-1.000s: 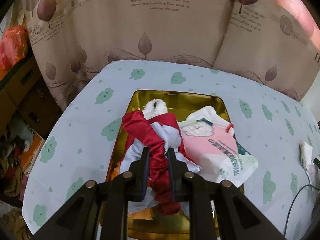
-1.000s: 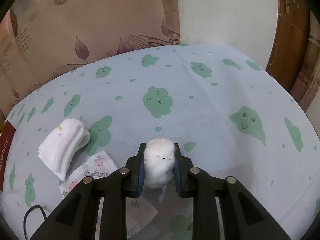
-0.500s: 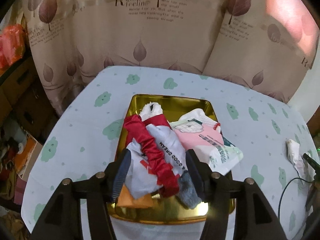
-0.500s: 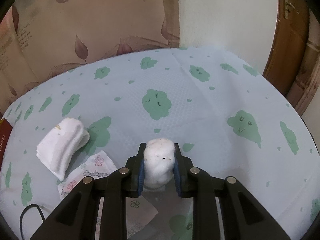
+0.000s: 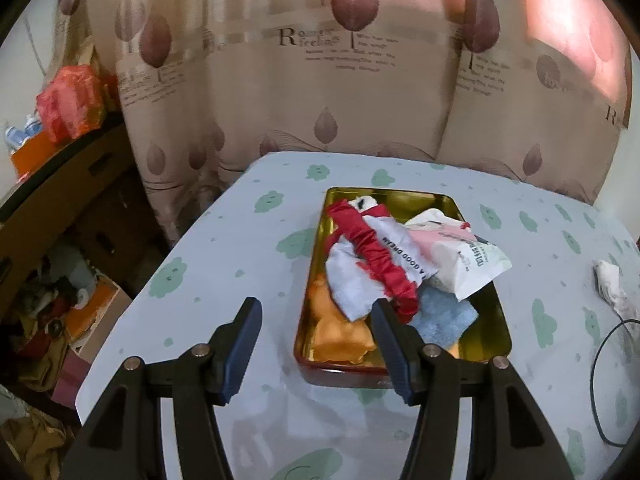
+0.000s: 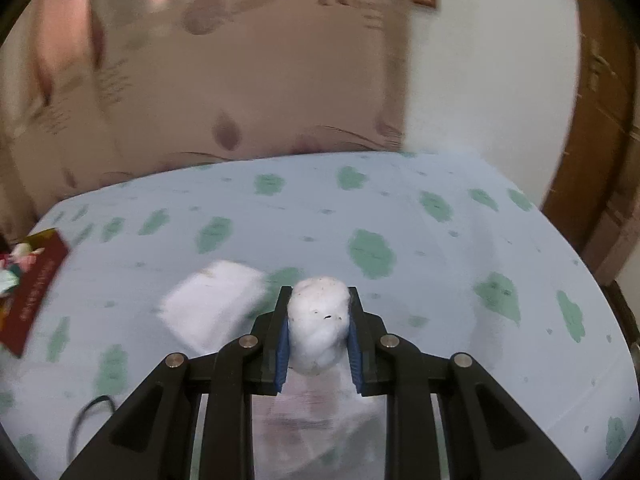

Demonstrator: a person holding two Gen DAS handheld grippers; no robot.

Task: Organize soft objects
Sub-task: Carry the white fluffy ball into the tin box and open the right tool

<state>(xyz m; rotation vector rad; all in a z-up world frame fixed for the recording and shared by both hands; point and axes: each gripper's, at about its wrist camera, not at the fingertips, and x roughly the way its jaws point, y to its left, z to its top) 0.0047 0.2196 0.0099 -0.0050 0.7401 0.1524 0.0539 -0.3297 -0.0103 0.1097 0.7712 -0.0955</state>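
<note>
Since a second ago the left gripper (image 5: 316, 334) has let go of the red ruched cloth (image 5: 376, 256) and drawn back toward the near end of the gold tray (image 5: 404, 193); its jaws now stand wide apart with nothing between them. From the left wrist, the red cloth lies draped along the heap in the tray, over a white printed cloth (image 5: 394, 246), with a pink-and-white packet (image 5: 464, 256) to its right, a blue-grey cloth (image 5: 444, 314) and an orange soft item (image 5: 340, 330) at the near end. The tray sits on the cloud-patterned tablecloth (image 5: 224, 256), and a crumpled white piece (image 5: 610, 286) lies well apart on the right, near a black cable (image 5: 600, 360).

From the right wrist, blurred by motion, the right gripper (image 6: 319, 326) stays clamped on a white cotton wad (image 6: 318, 320), held above the tablecloth. A folded white towel (image 6: 212, 300) lies just left of it, and a dark red booklet (image 6: 34, 292) sits at the far left edge.
</note>
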